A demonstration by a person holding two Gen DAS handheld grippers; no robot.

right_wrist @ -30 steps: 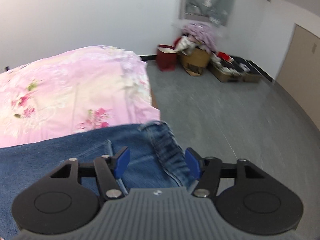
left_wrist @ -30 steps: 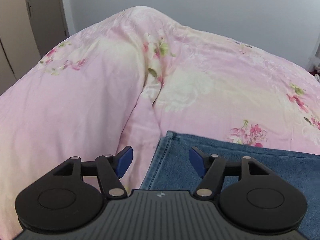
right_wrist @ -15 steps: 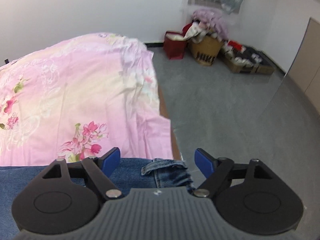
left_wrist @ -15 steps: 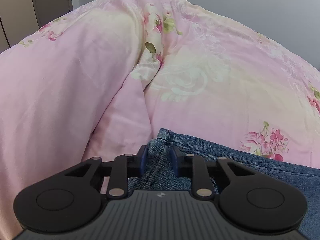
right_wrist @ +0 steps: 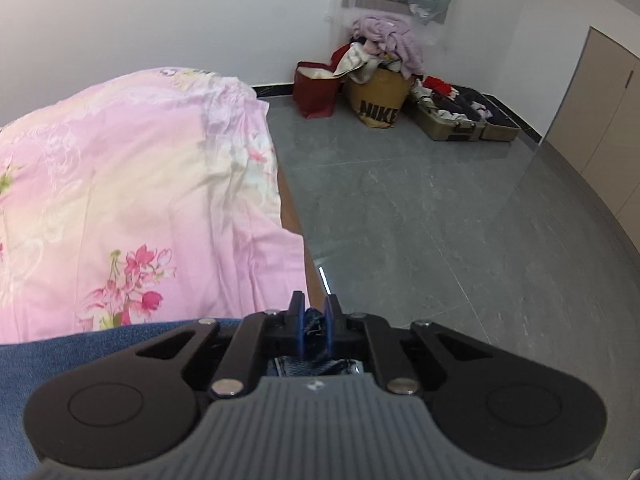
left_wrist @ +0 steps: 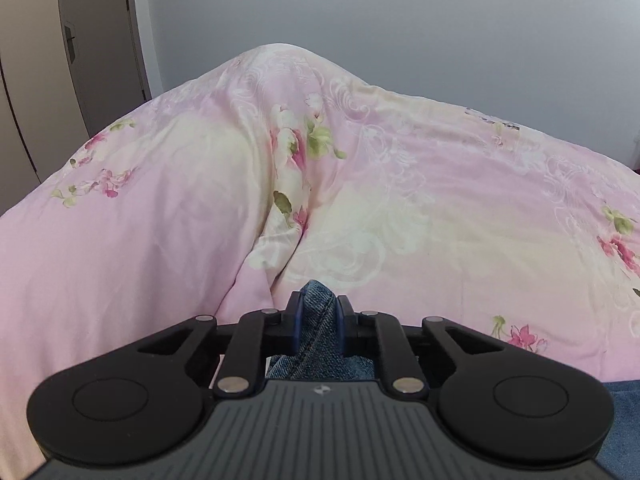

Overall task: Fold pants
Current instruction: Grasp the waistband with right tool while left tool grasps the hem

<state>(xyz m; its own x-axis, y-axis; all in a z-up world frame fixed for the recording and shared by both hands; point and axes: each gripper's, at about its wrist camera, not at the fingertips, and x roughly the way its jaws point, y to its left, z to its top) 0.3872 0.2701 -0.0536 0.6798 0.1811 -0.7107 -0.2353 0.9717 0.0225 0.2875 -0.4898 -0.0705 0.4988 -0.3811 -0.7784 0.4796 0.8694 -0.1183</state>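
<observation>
Pants [left_wrist: 318, 312] pinched in both left tool [left_wrist: 319, 310] and right tool [right_wrist: 315, 320].

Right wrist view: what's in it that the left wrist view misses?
Right only: grey floor, Nike bag, open suitcase, and the right tongs shut on denim. Left only: a door and the left tongs pinching a jeans edge. Both: the pink quilt and the jeans.
</observation>
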